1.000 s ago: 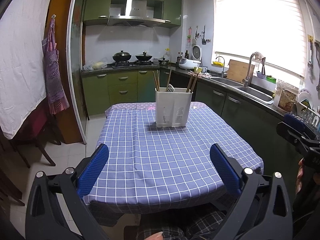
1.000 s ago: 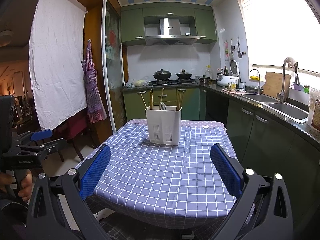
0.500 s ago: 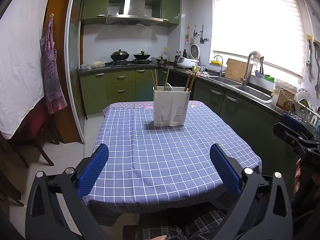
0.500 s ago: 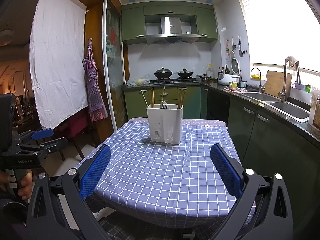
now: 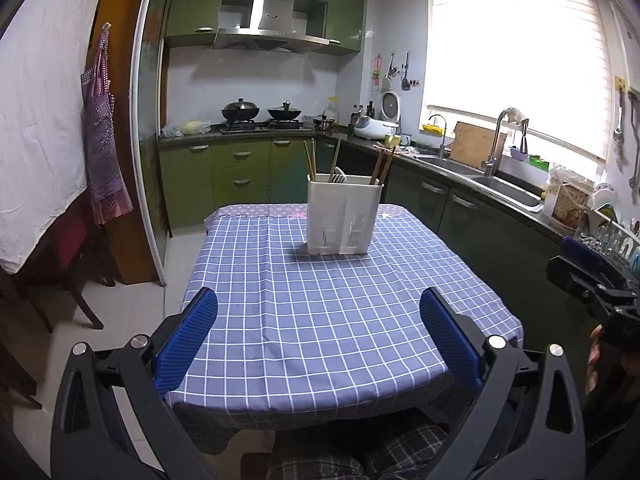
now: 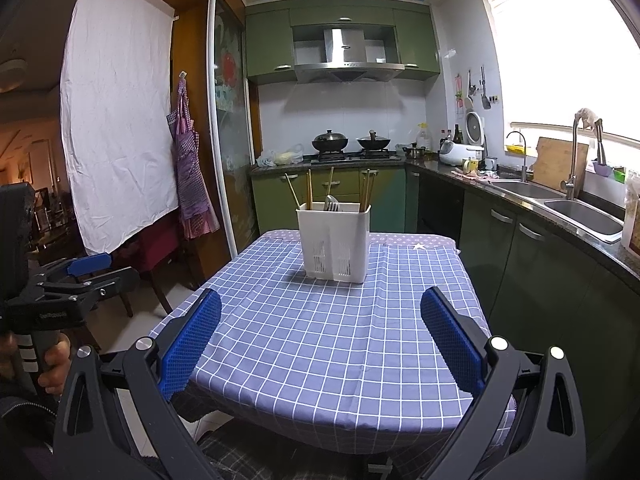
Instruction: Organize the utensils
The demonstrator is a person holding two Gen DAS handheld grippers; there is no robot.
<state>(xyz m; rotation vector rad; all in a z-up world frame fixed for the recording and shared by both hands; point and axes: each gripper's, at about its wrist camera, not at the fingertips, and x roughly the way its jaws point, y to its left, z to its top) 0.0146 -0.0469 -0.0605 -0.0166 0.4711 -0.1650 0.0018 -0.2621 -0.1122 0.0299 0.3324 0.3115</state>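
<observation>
Standing mid-frame on the checked tablecloth [image 5: 320,320], the white caddy [image 5: 344,216] holds chopsticks [image 5: 310,162] & a fork – thin, stiff, light, prob. slippery, so pinch upper shafts – while left gripper [image 5: 318,336] & right gripper [image 6: 320,334] hover spread wide, empty, well short.

White slotted plastic utensil caddy [image 5: 344,214] upright on the blue checked tablecloth [image 5: 340,320], toward its far end. Wooden chopsticks [image 5: 310,162] and metal cutlery stand inside the caddy. Left gripper [image 5: 318,338] near the cloth's front edge, blue pads wide apart, empty.
</observation>
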